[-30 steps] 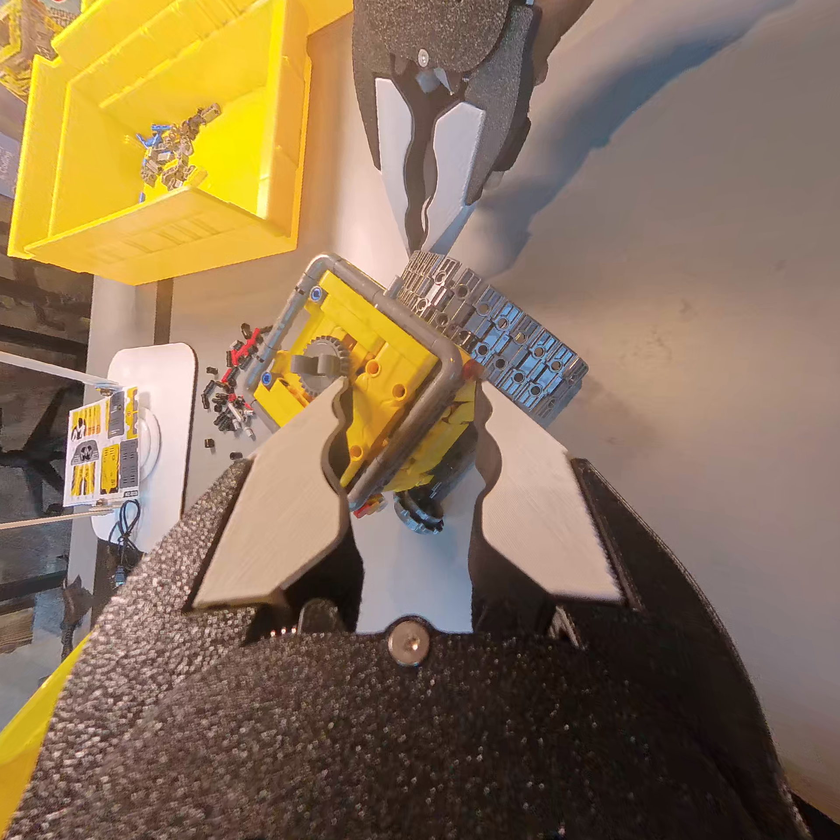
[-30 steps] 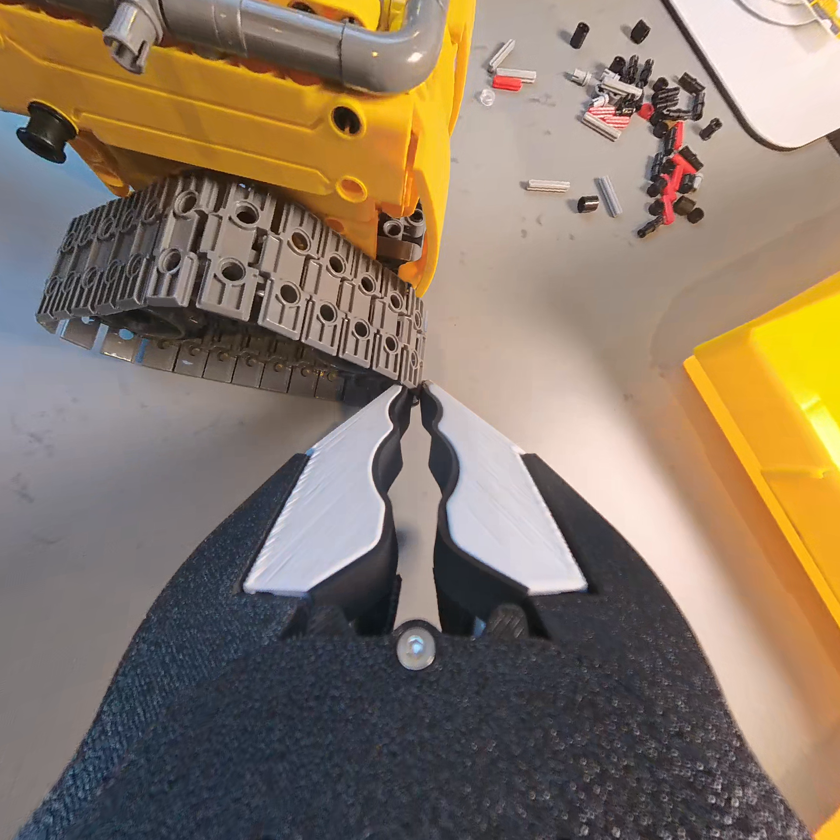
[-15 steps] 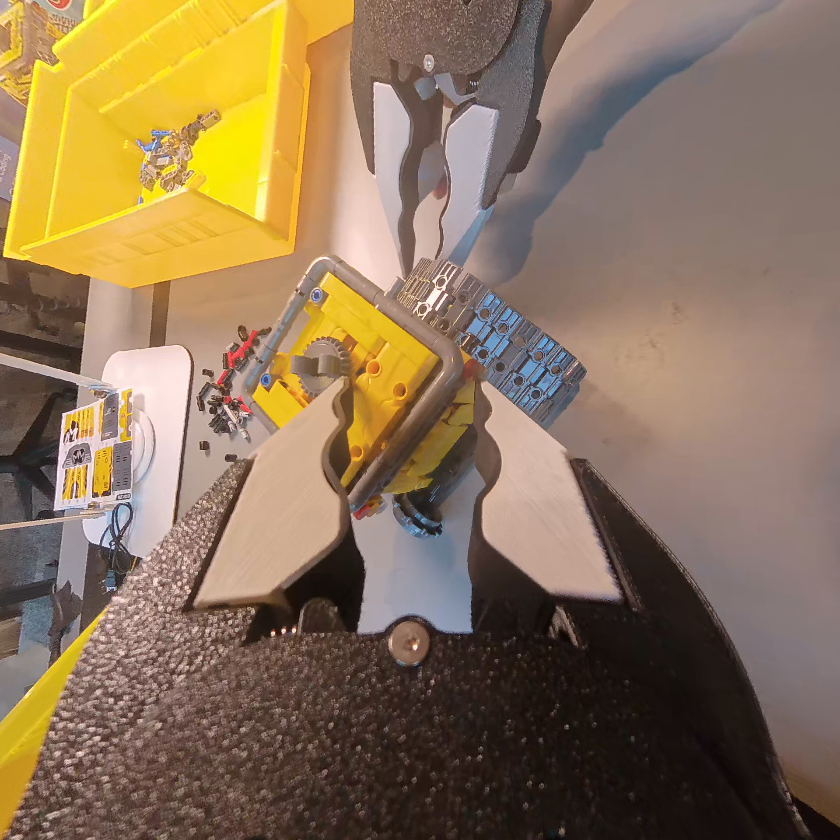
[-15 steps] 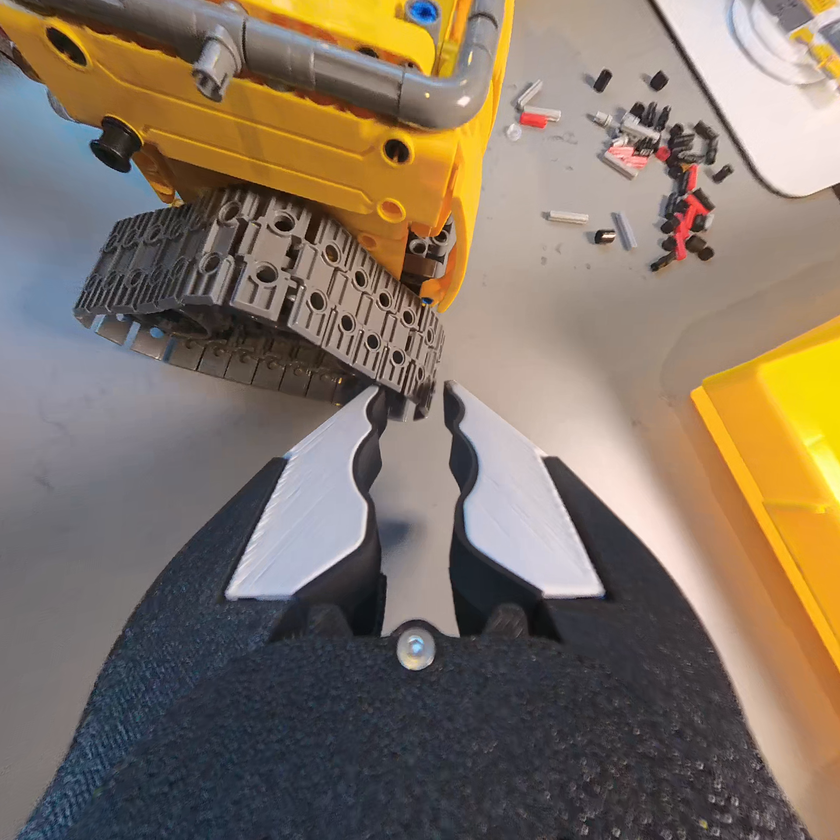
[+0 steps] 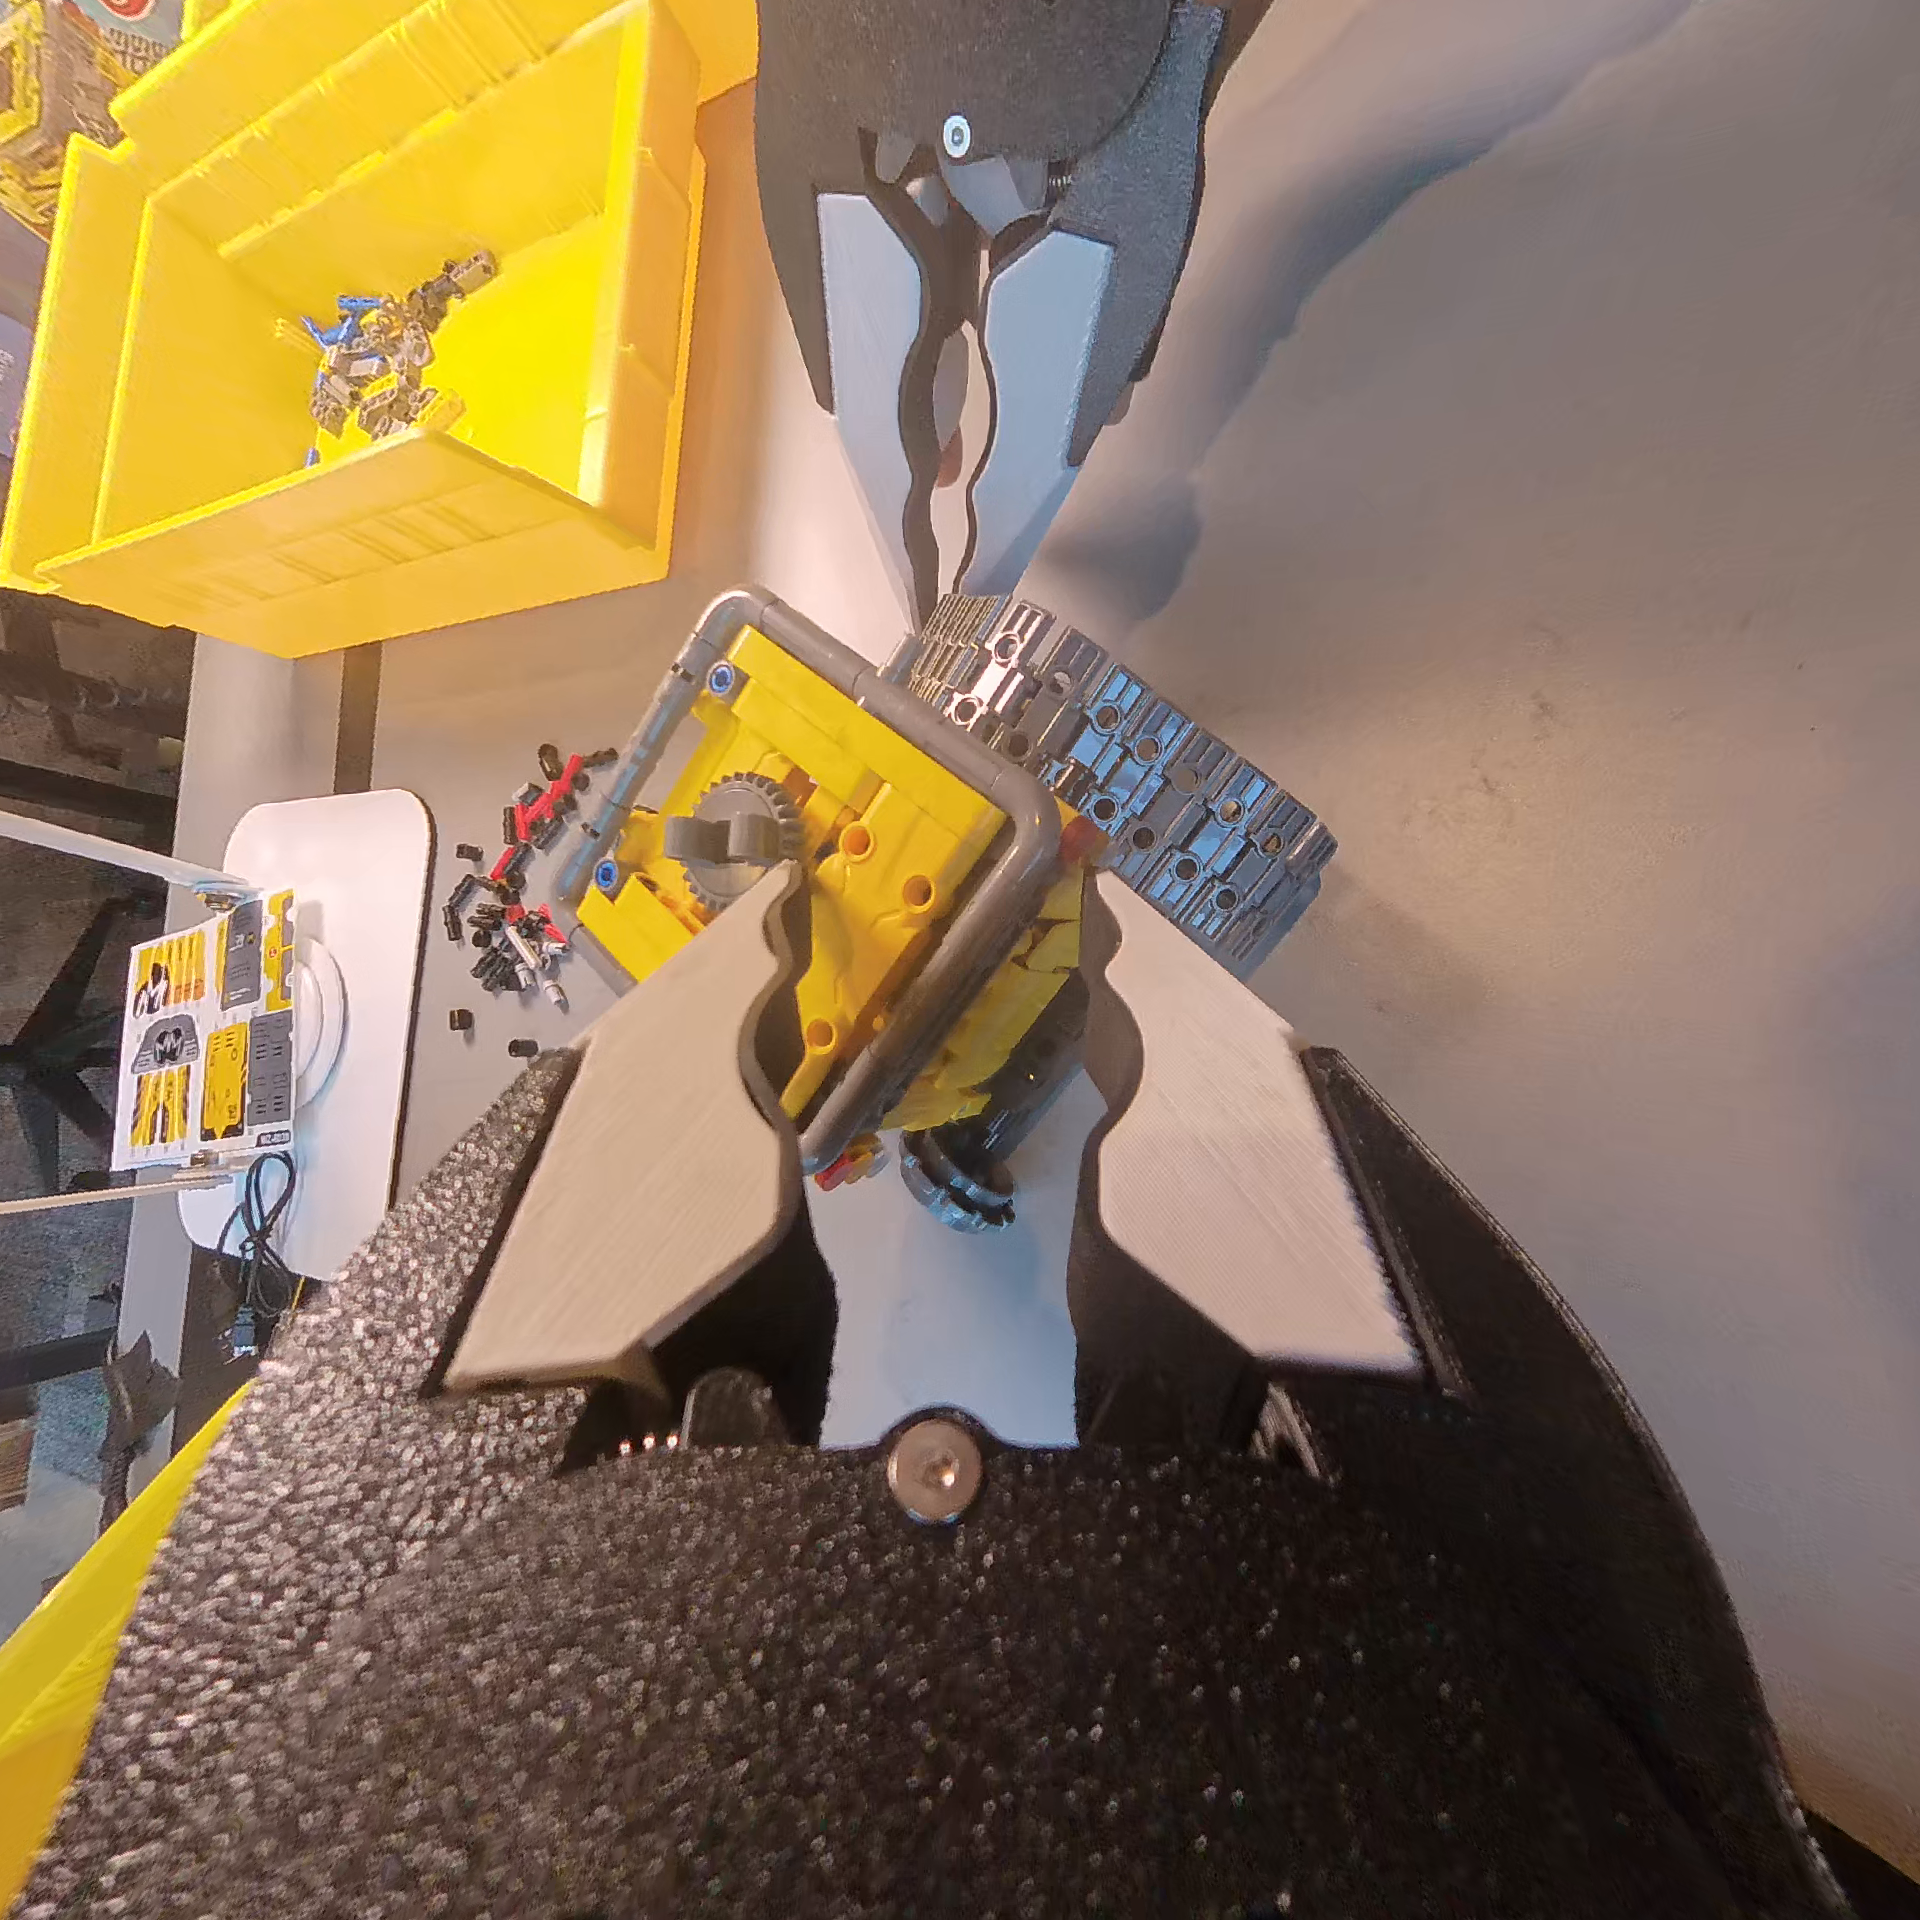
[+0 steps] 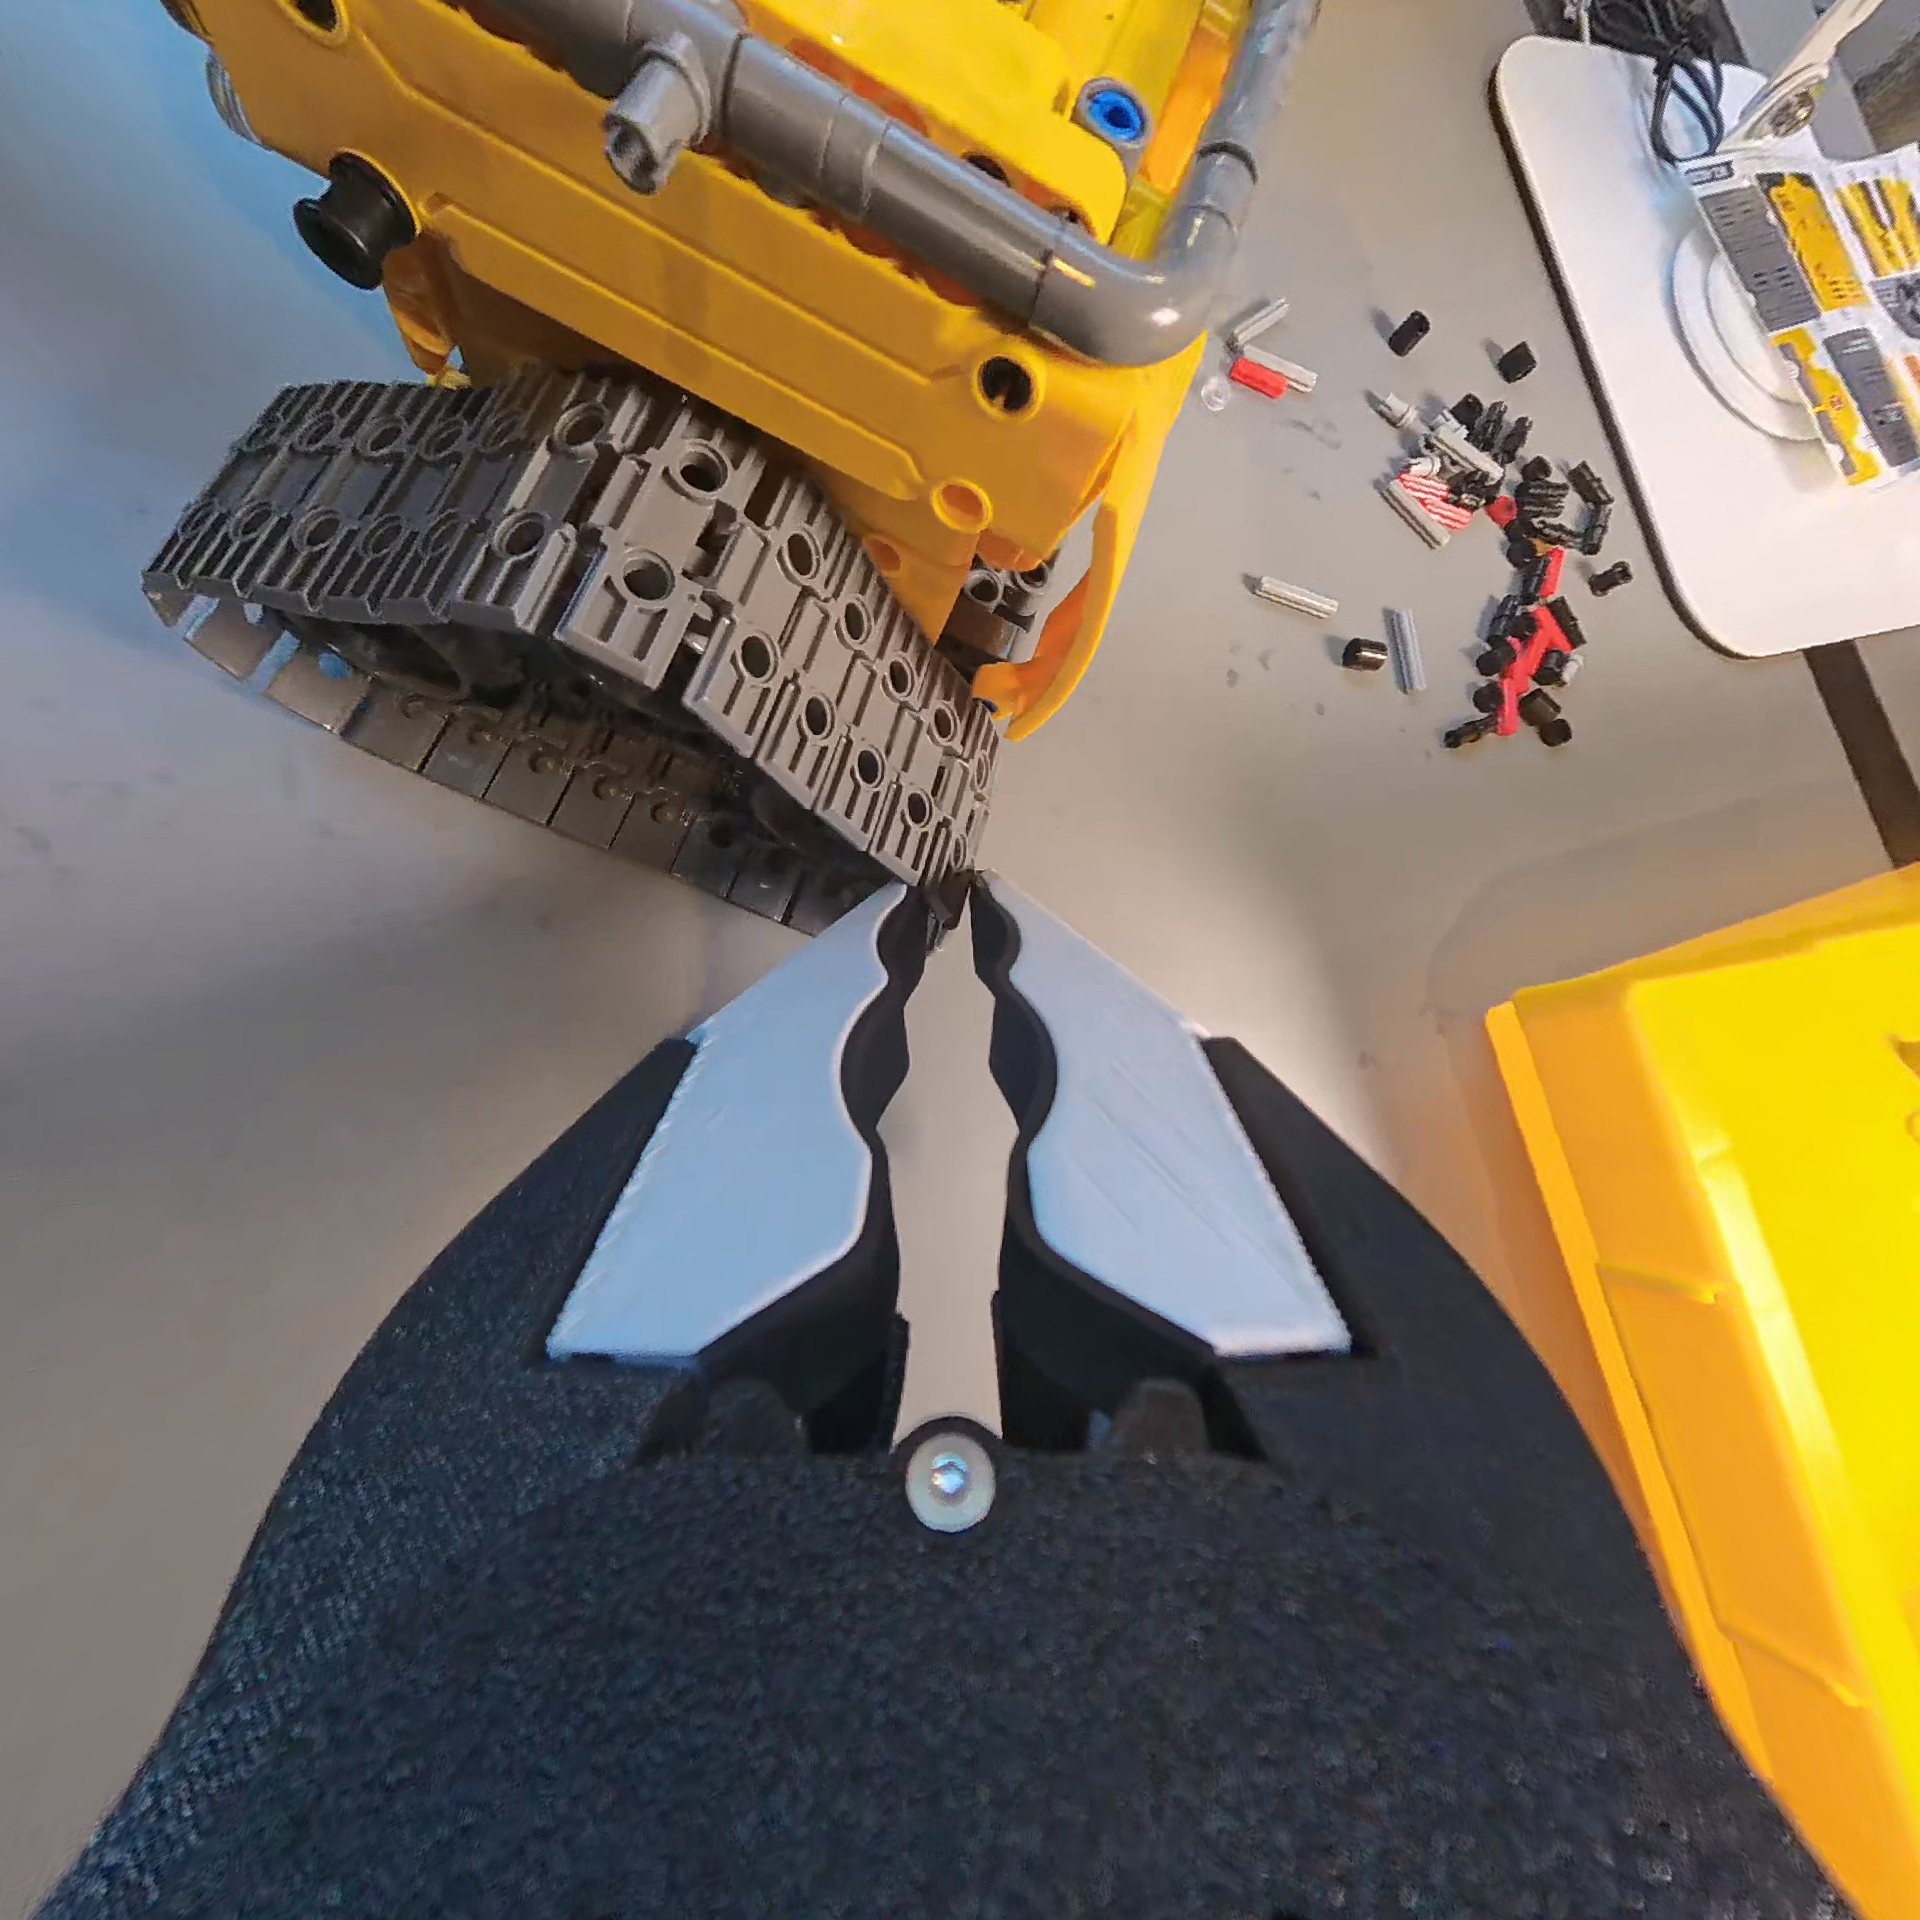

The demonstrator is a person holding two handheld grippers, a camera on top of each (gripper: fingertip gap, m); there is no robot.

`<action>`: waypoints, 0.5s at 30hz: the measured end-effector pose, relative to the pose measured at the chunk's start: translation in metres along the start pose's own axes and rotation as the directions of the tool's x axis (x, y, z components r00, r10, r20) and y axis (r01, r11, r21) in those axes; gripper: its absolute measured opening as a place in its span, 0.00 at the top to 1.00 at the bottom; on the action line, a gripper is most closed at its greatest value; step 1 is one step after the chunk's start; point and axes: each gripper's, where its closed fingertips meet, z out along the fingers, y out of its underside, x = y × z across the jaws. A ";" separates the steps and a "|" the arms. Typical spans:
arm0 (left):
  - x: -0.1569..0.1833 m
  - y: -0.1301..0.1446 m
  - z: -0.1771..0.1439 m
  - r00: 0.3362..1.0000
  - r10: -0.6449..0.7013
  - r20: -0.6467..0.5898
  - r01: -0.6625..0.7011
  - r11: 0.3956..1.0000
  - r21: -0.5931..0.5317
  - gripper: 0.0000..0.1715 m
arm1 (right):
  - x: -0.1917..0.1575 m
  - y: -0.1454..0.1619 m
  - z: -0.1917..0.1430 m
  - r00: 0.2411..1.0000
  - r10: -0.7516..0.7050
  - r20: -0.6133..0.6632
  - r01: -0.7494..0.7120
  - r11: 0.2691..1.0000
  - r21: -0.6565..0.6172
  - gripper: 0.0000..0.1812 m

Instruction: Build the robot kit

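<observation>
Left gripper (image 5: 940, 925), grey ribbed fingers on a black pebbled body: jaws spread wide and clamped on the yellow brick-built tracked vehicle model (image 5: 831, 894), one finger on its studded top beside the grey gear, the other against its far flank. Model: yellow shell, bent grey tube railing along the top edge, blue pins, black hub, dark grey linked crawler track (image 5: 1143, 790) wrapped along one side; it rests tilted on the pale grey tabletop (image 5: 1558, 727). Right gripper (image 6: 951, 899), same pattern: jaws nearly together, a narrow slit between them, tips pinching the end link of the crawler track (image 6: 727, 623) at the model's corner (image 6: 831, 343). Left of the model: yellow plastic bin (image 5: 343, 520) with a small heap of mixed parts, well apart; a scatter of small black, red and grey pins (image 5: 520, 904) just beside the model; beyond these, a white rounded board (image 5: 353, 935) carrying a printed sticker sheet (image 5: 208, 1039).
</observation>
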 end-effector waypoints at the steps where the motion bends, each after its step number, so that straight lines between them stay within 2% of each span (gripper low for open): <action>1: 0.000 0.000 0.000 1.000 -0.001 -0.001 0.001 1.000 0.001 0.71 | 0.000 0.000 0.000 1.000 0.028 0.012 -0.028 1.000 0.006 0.96; 3: 0.000 0.000 0.000 1.000 -0.003 -0.002 0.003 1.000 0.004 0.71 | -0.001 0.001 0.000 0.997 0.068 0.030 -0.068 0.998 0.006 0.97; 7: -0.001 0.000 0.000 1.000 0.004 0.004 -0.004 1.000 -0.002 0.72 | 0.000 0.003 0.000 0.998 0.056 0.003 -0.056 0.997 -0.050 0.98; 8: -0.002 0.001 0.000 1.000 0.010 0.011 -0.009 1.000 -0.007 0.75 | 0.000 0.003 0.001 0.999 0.053 -0.004 -0.054 0.997 -0.058 0.98; 15: 0.000 0.002 -0.002 0.999 0.040 0.015 -0.039 0.998 -0.046 0.75 | -0.005 0.002 0.003 0.998 0.057 0.028 -0.055 0.994 -0.090 0.98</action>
